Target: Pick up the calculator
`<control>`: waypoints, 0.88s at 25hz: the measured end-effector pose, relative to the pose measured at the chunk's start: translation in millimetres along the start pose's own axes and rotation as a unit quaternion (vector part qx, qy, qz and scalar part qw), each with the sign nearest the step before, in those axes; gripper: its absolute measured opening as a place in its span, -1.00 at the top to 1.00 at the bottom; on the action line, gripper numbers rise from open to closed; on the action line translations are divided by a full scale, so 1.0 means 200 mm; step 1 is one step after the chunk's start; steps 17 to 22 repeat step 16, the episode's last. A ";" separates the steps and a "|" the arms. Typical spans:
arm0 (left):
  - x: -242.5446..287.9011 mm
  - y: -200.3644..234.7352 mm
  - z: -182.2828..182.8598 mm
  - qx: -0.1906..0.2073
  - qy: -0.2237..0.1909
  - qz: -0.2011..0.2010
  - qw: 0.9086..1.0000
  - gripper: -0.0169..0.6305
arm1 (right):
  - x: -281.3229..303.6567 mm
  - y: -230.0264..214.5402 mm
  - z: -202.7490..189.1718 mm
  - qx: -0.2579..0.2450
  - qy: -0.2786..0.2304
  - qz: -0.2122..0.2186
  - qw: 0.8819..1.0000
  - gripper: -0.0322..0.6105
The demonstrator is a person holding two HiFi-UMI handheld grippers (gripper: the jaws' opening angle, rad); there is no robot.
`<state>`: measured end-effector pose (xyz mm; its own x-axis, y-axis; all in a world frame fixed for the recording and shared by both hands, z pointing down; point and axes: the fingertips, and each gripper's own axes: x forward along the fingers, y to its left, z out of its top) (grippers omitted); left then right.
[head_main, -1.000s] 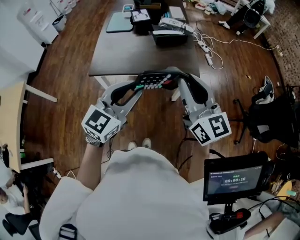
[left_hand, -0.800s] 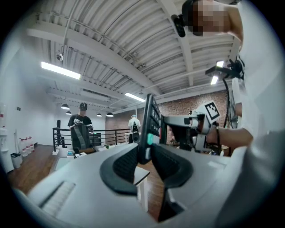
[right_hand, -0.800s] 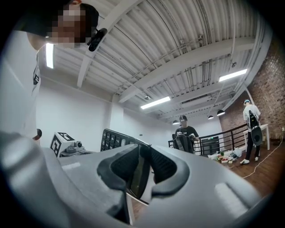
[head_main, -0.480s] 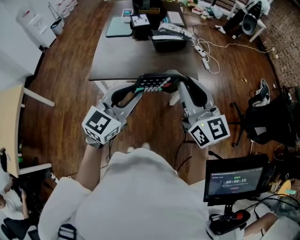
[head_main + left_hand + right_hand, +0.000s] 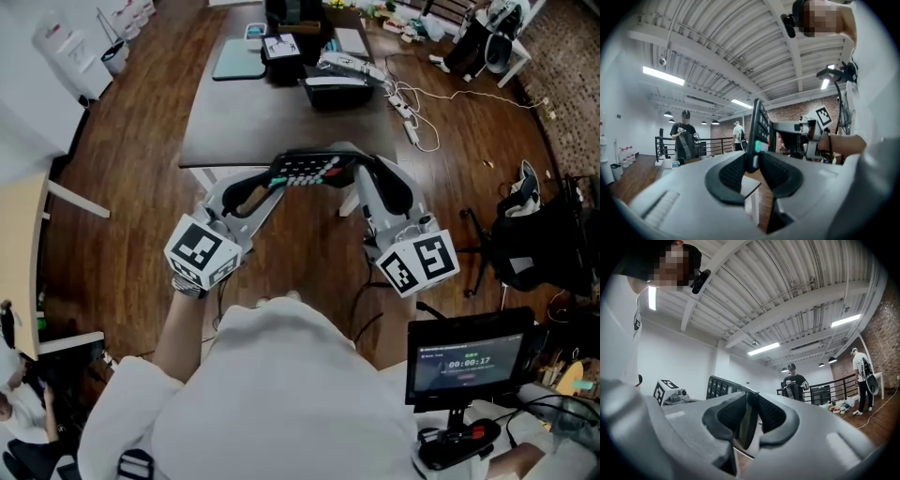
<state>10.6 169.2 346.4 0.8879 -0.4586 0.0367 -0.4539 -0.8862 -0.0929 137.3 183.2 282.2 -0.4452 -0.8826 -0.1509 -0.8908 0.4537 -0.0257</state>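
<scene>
1. Both sets of jaws are pinching the calculator (image 5: 305, 169). The left gripper (image 5: 278, 175) clamps one short end and the right gripper (image 5: 353, 171) the other, with pads pressed on its front and back faces.
2. It hangs in the air between the two grippers, keys facing up in the head view. It sits just off the near edge of the dark table (image 5: 272, 112) and touches nothing else.
3. I judge it light and rigid: a thin plastic slab that won't sag between two end grips, so modest pressure should do.
4. Its casing looks smooth, so I'd expect it to slip or pivot if one side loosens. The ribbed pads should help there.
5. To my eye the best hold is on the bare border at the ends, clear of the keys and display, which I'd treat as the fragile parts. The left pads sit close to the keys.
6. With two grips on one stiff body, I'd move both hands together, since pulling apart or twisting could strain the case.
</scene>
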 end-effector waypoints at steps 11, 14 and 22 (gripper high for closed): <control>0.01 0.01 -0.03 -0.003 0.002 -0.002 1.000 0.62 | 0.01 -0.01 -0.02 0.000 0.001 -0.002 1.000 0.65; 0.02 0.01 -0.03 -0.003 0.004 -0.002 1.000 0.62 | 0.01 -0.02 -0.03 0.001 0.002 -0.001 1.000 0.65; 0.03 0.01 -0.04 -0.001 0.005 -0.002 1.000 0.62 | 0.01 -0.03 -0.04 0.002 0.003 0.000 1.000 0.65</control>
